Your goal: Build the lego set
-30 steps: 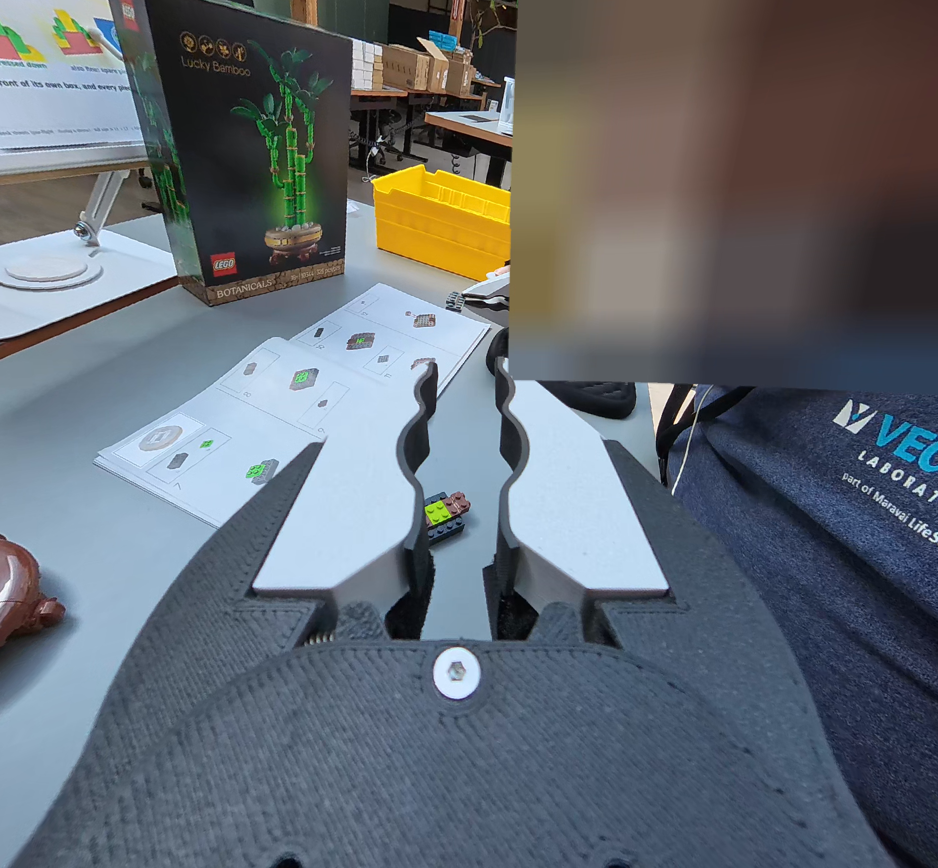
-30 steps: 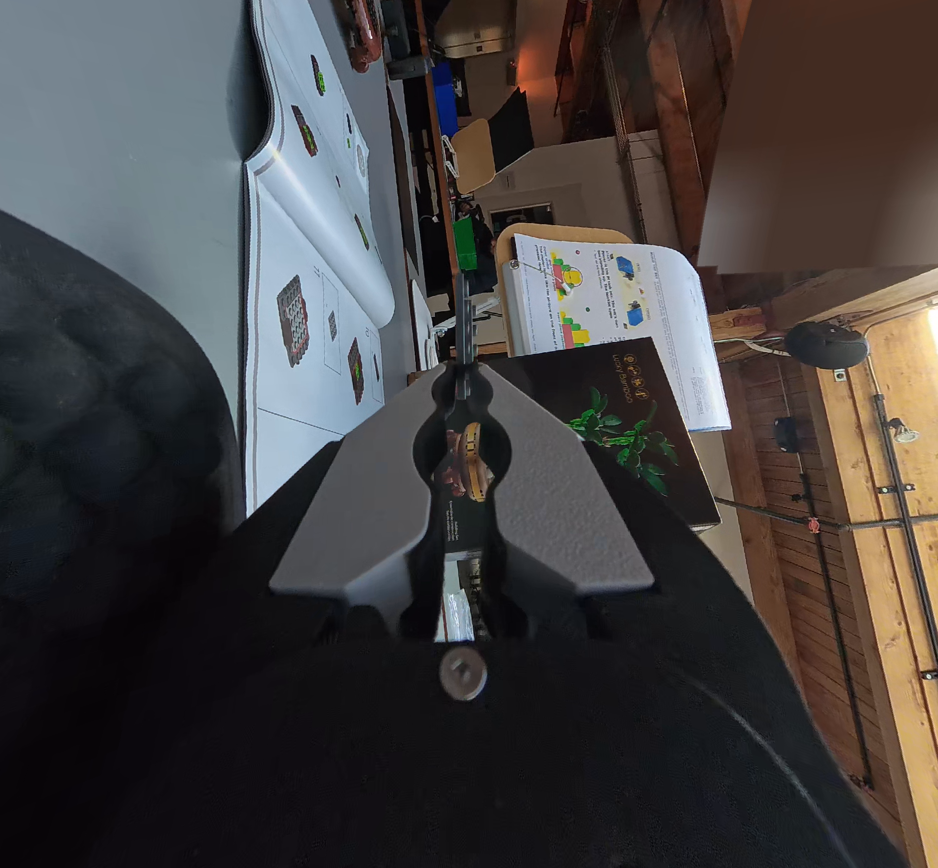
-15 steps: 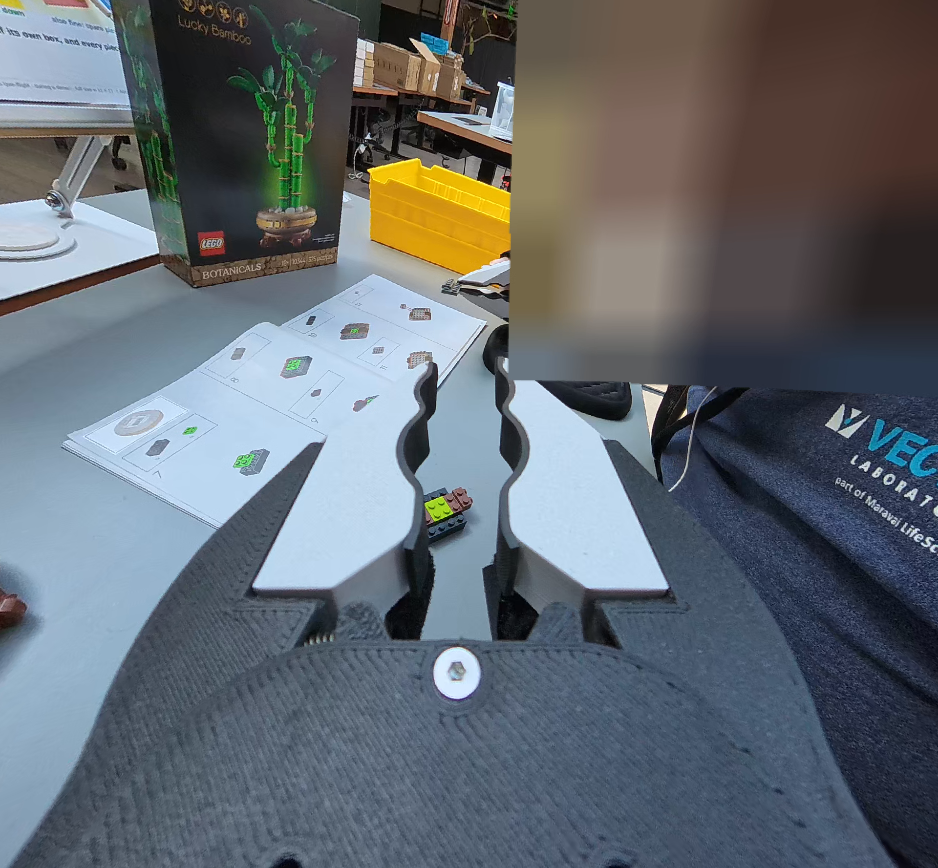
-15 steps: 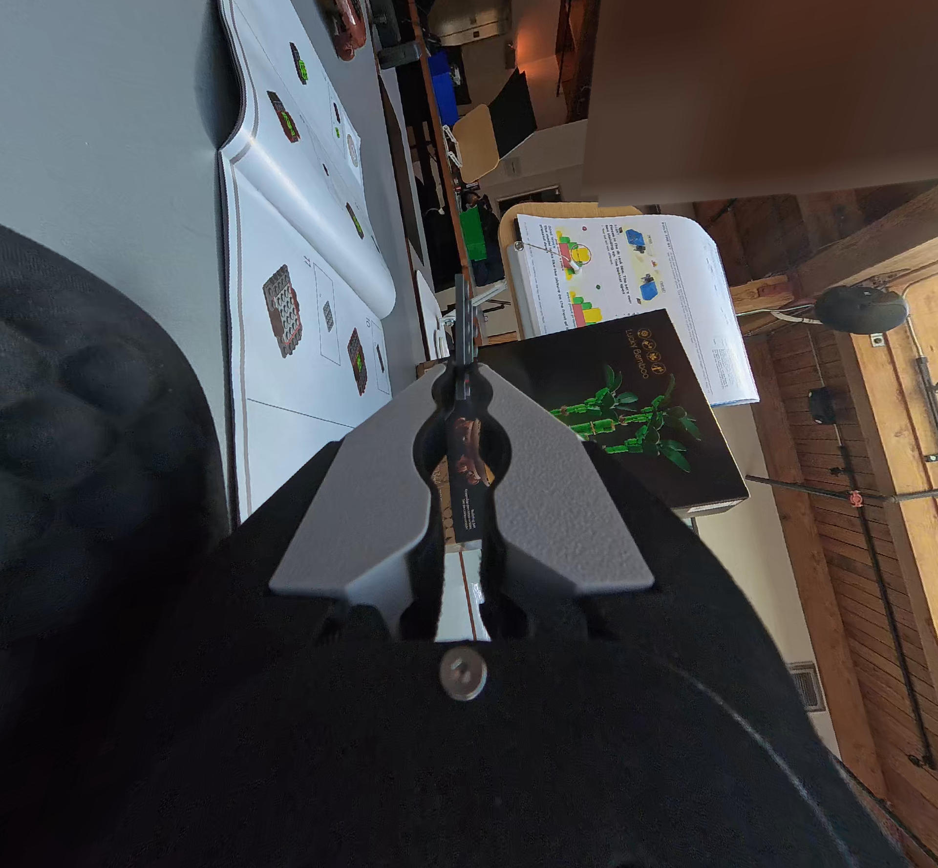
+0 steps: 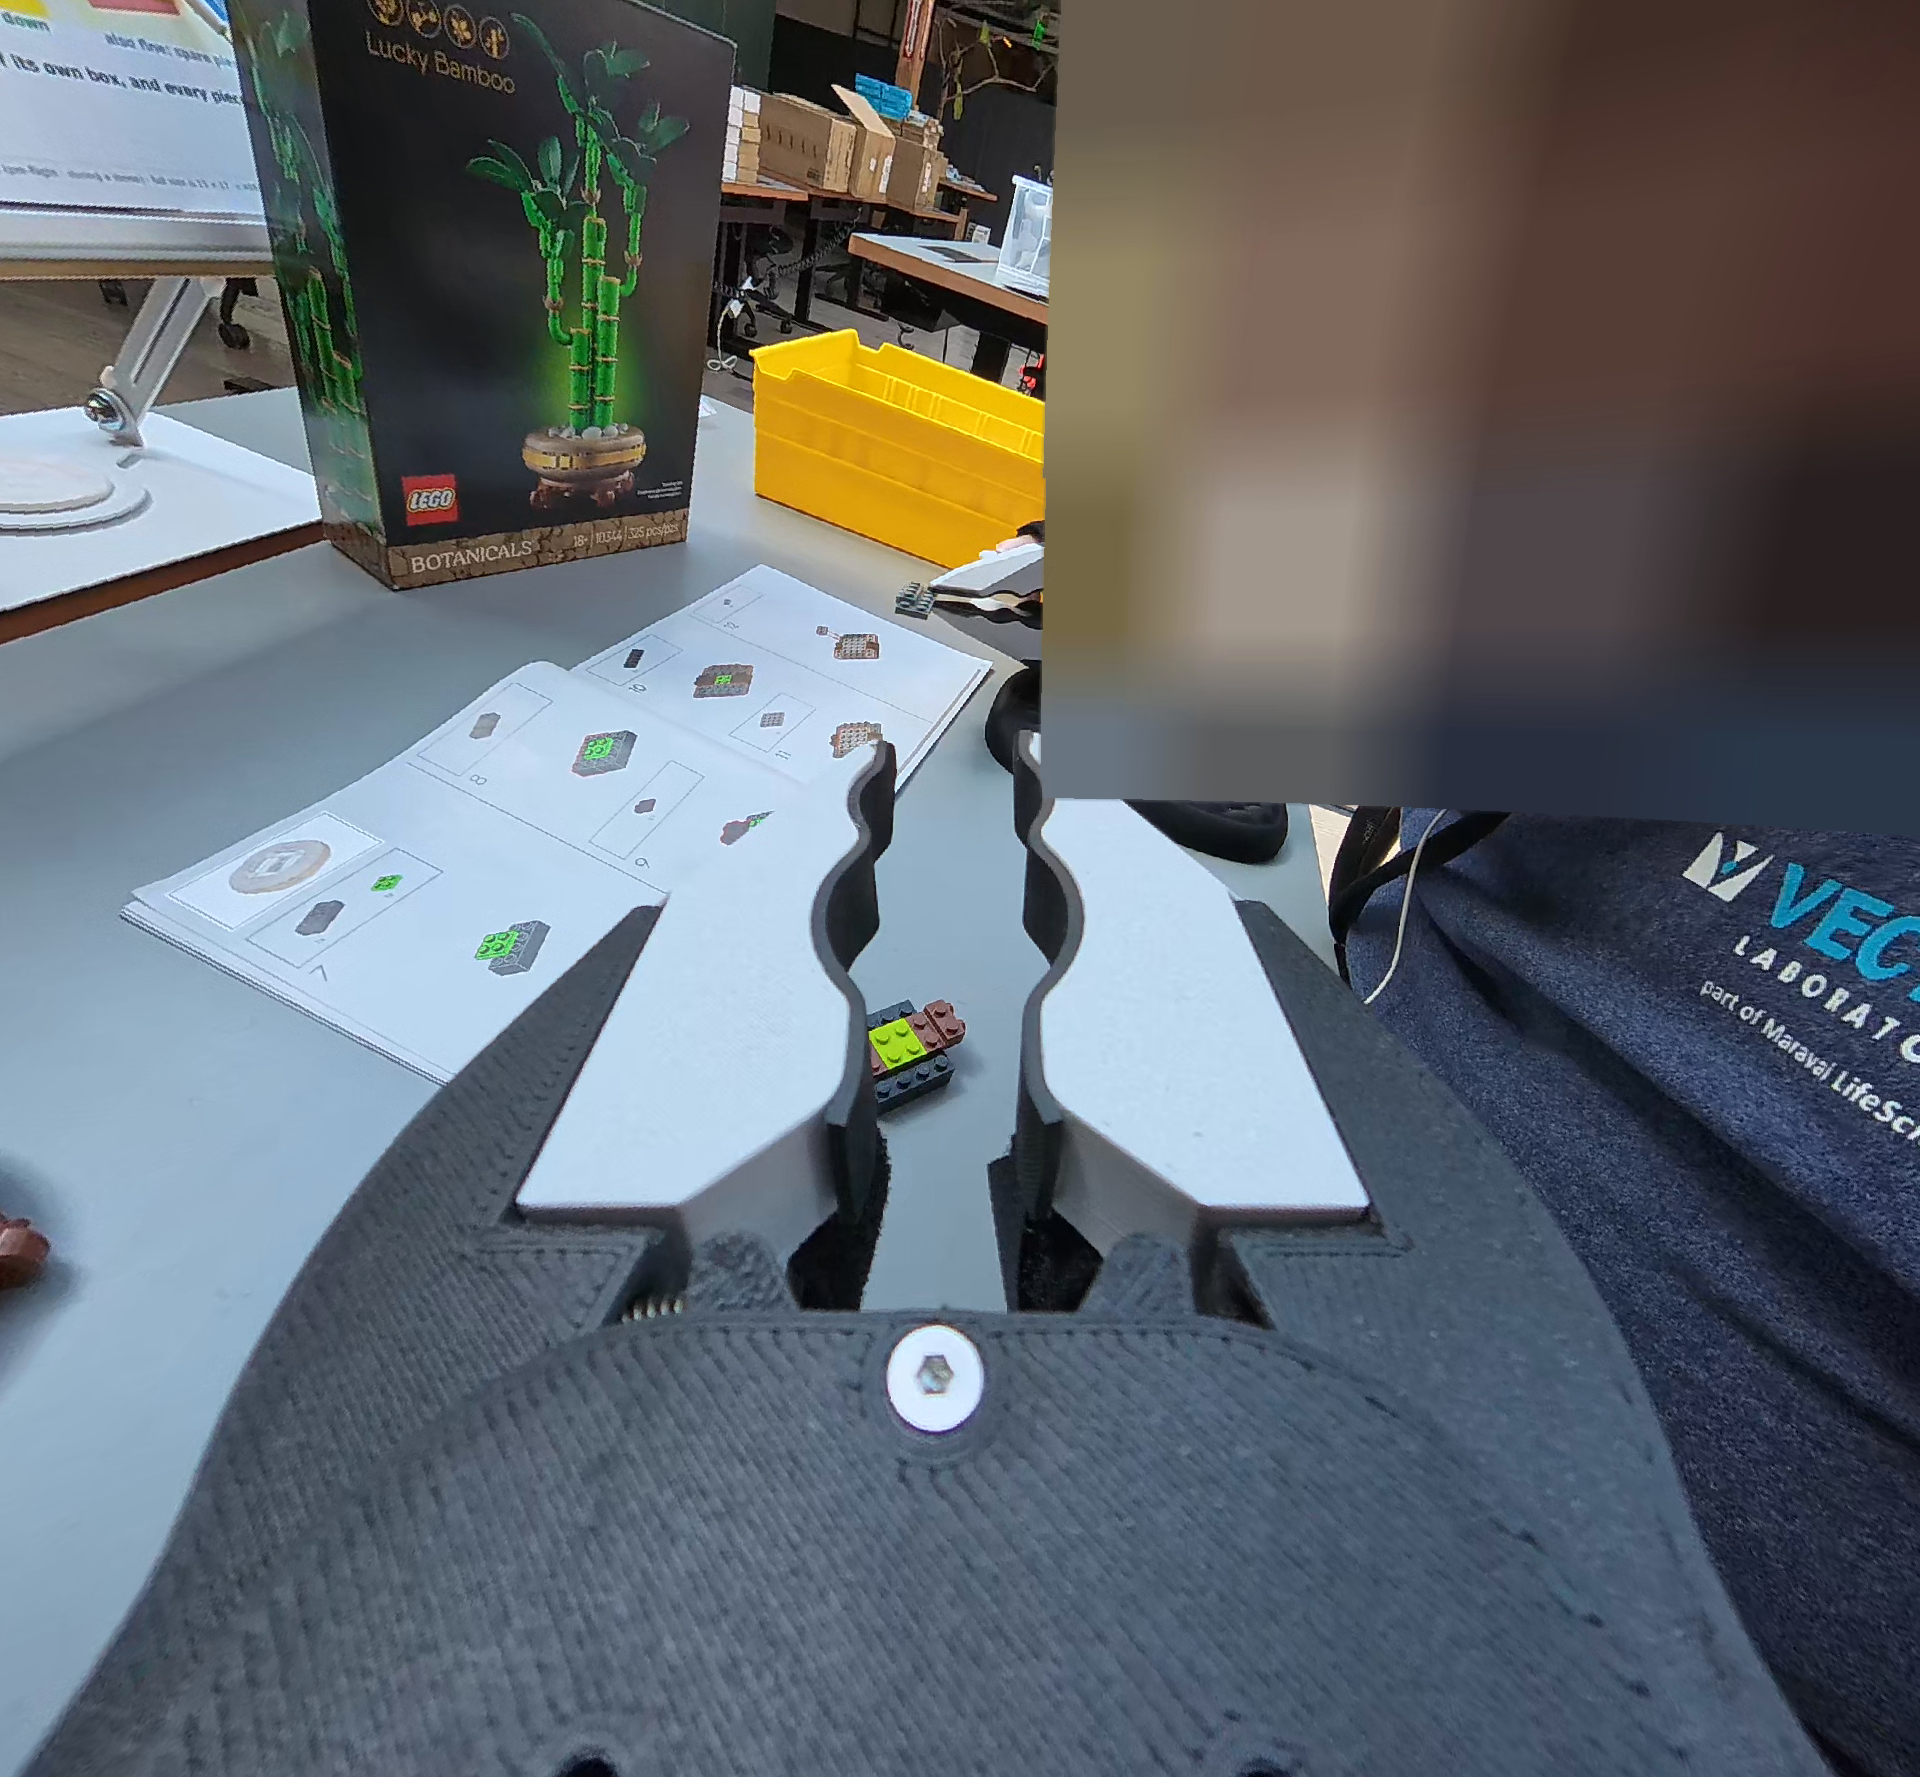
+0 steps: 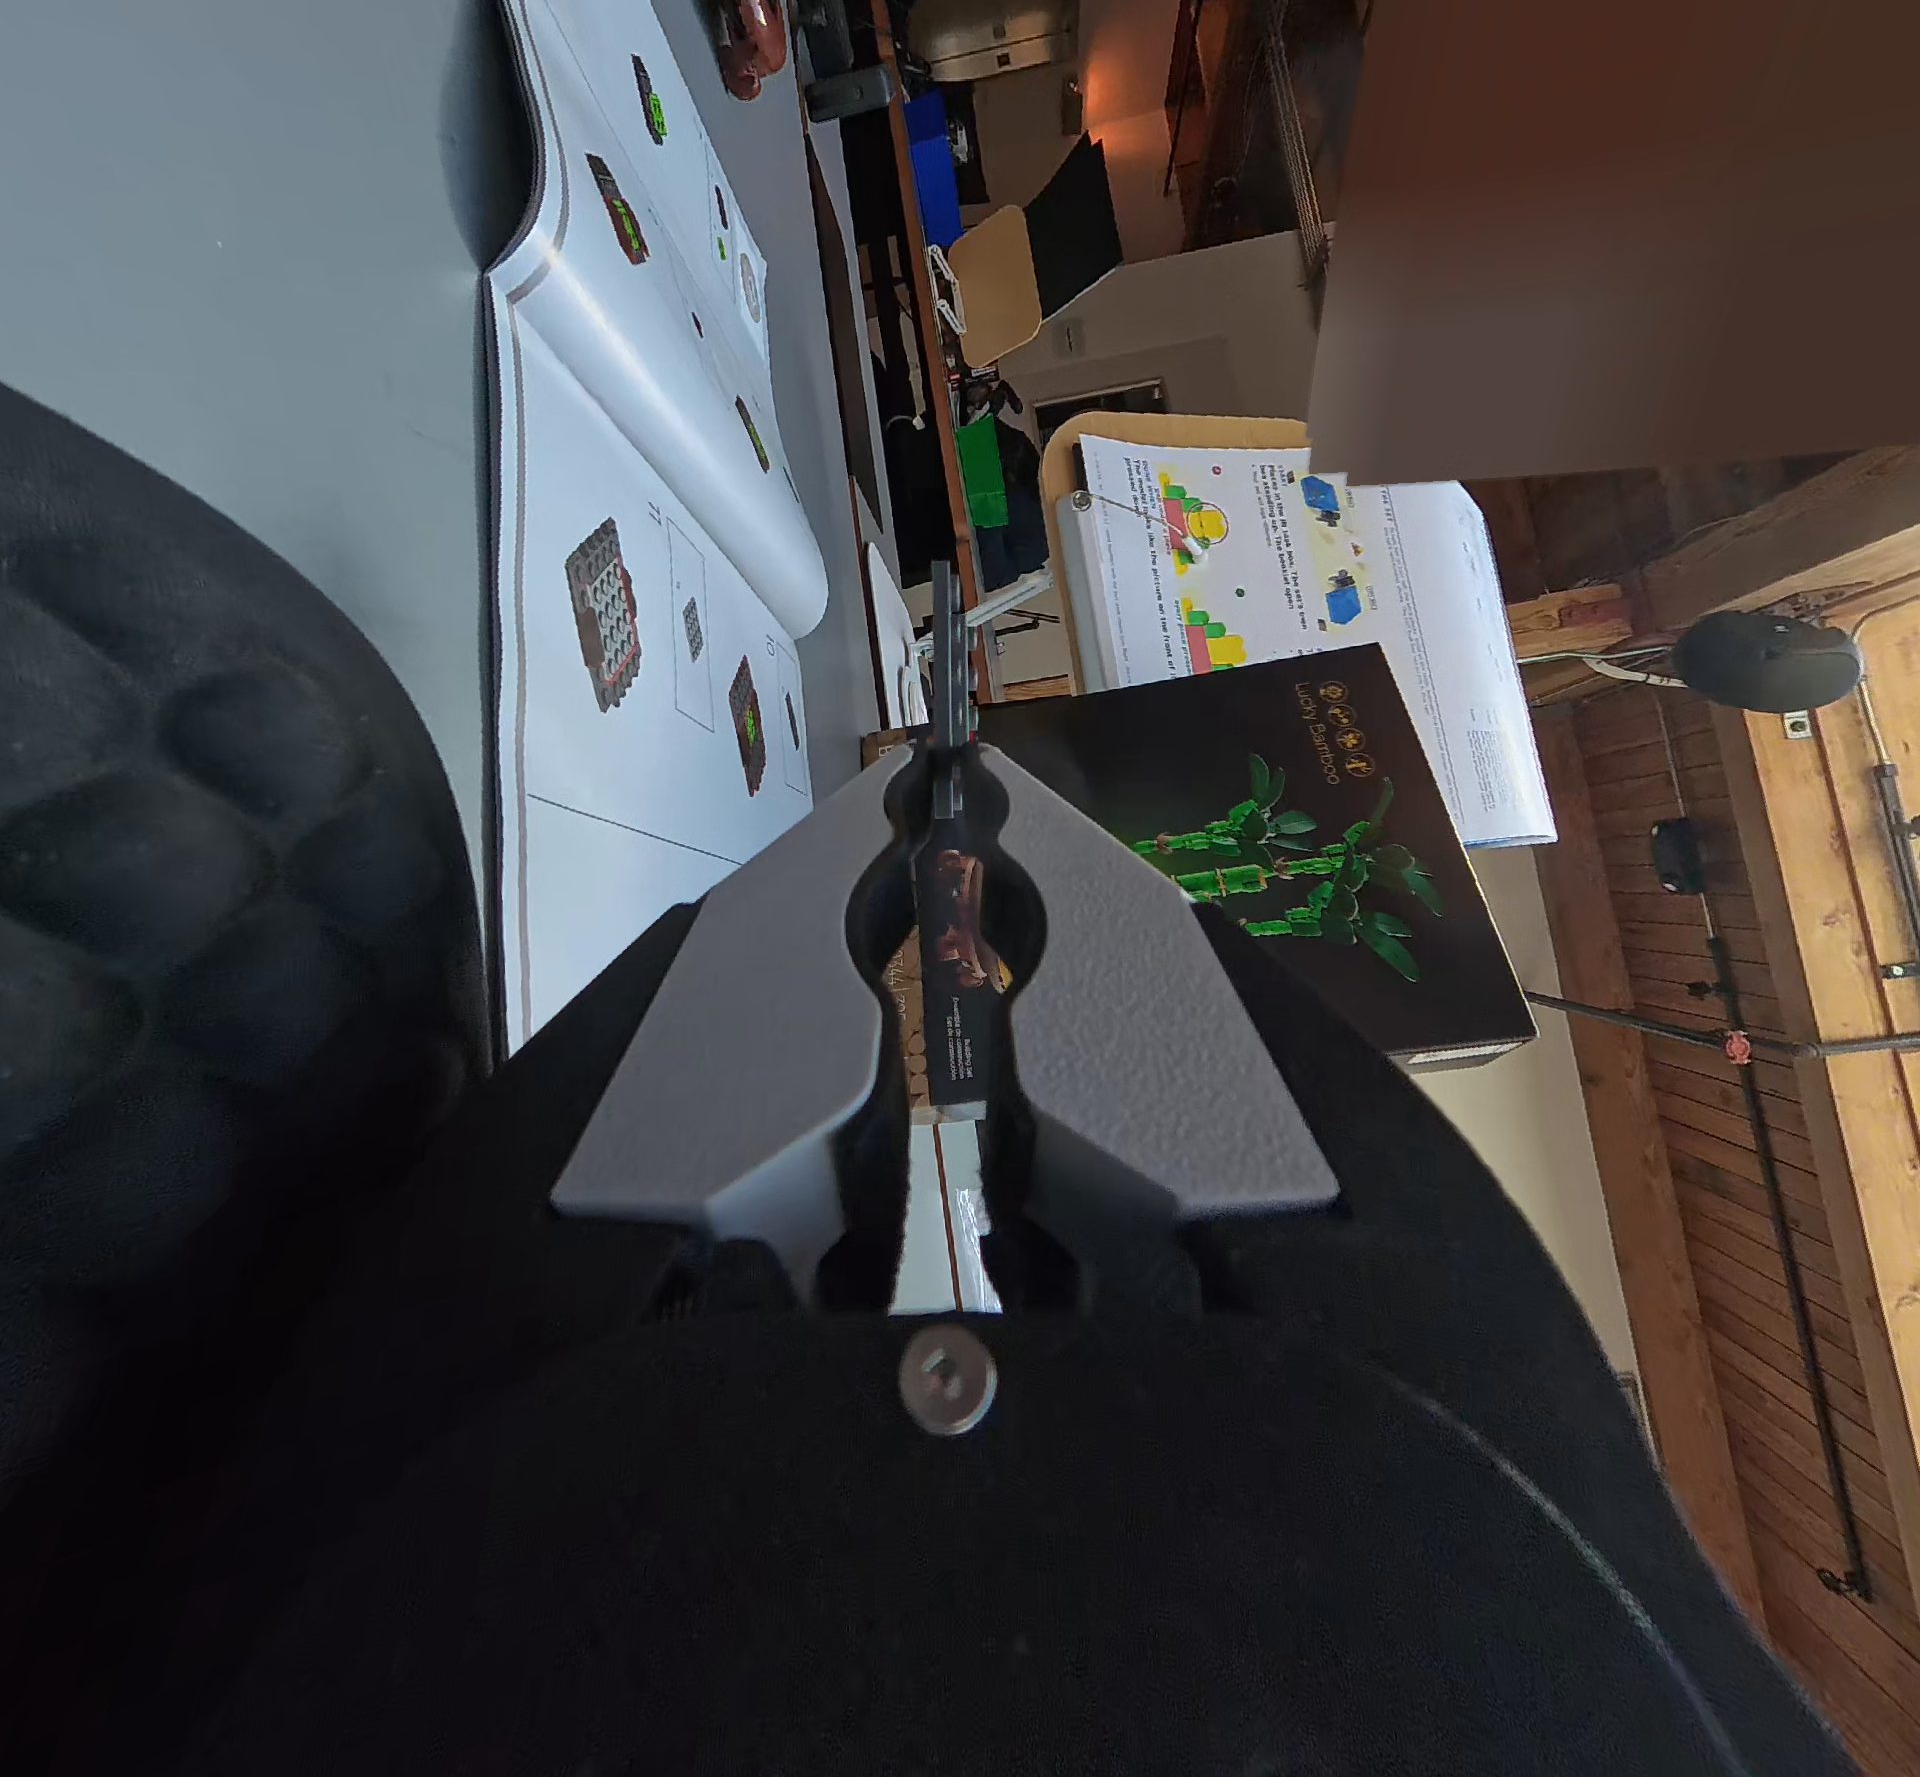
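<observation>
A smooth grey tabletop (image 5: 187, 709) carries an open white instruction booklet (image 5: 540, 792) printed with small brick diagrams. Behind the booklet, toward the far edge, stands a tall black cardboard box (image 5: 499, 252) picturing a green bamboo plant, and beside it a yellow plastic bin (image 5: 894, 439). A small assembly of black, lime-green and brown lego bricks (image 5: 916, 1047) lies on the tabletop just off the booklet's near corner. The left claw (image 5: 948, 771) hangs above this assembly, released, its grey fingers apart. The right claw (image 6: 948, 751), turned sideways, is clenched on a thin dark grey lego plate (image 6: 951, 678). Beyond lies a workshop with timber posts, wooden wall panelling, other tables and stacked cardboard cartons (image 5: 831, 148).
</observation>
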Tool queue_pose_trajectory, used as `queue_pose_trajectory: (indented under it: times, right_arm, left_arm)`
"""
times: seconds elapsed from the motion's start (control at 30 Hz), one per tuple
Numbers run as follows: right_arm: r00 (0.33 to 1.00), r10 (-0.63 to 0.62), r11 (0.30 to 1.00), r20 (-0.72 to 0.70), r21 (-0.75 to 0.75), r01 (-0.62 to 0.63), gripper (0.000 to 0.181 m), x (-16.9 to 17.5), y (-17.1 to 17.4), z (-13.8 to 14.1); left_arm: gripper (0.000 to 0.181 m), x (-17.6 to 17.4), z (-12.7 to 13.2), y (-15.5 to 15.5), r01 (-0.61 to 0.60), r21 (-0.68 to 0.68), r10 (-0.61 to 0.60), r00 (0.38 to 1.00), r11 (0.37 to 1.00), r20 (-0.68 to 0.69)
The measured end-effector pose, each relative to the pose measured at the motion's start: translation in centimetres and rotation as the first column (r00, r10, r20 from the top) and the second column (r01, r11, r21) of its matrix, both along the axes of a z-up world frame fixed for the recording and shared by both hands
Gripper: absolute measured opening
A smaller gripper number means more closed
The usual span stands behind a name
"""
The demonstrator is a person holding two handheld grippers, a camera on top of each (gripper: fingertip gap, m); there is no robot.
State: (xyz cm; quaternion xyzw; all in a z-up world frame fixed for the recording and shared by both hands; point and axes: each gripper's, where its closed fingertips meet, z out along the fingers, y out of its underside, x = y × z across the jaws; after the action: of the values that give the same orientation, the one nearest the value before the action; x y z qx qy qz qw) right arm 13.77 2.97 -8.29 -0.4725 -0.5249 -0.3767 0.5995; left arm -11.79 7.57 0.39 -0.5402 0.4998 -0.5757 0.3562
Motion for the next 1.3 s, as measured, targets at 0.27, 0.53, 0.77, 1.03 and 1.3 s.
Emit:
queue_pose_trajectory:
  times: [0.27,0.53,0.77,1.03,1.3]
  right_arm:
    - [0.999,0.037,0.999,0.017,0.012,-0.037,0.004,-1.2,-0.4,0.3]
    - [0.991,0.08,0.995,0.108,0.046,-0.086,0.004,-5.4,-1.5,1.8]
    - [0.971,0.231,0.965,0.059,0.11,-0.236,0.003,-10.4,-2.7,4.5]
    - [0.965,0.245,0.959,0.097,0.118,-0.256,0.004,-10.9,-3.5,3.6]
    - [0.957,0.258,0.955,0.134,0.117,-0.274,0.004,-10.5,-3.5,2.7]
  left_arm:
    - [0.017,0.8,-1.8,1.2,-0.073,-0.045,0.068,0.993,0.996,-0.1]
    - [0.017,3.8,-3.4,-0.1,-0.039,-0.14,0.015,0.985,0.989,-0.171]
    - [0.025,10.9,-4.8,-5.7,0.243,-0.508,-0.424,0.862,0.826,-0.276]
    - [0.024,14.7,-4.0,-7.2,0.312,-0.656,-0.578,0.781,0.688,-0.236]
    - [0.019,15.1,-6.3,-8.5,0.308,-0.714,-0.667,0.684,0.629,-0.293]
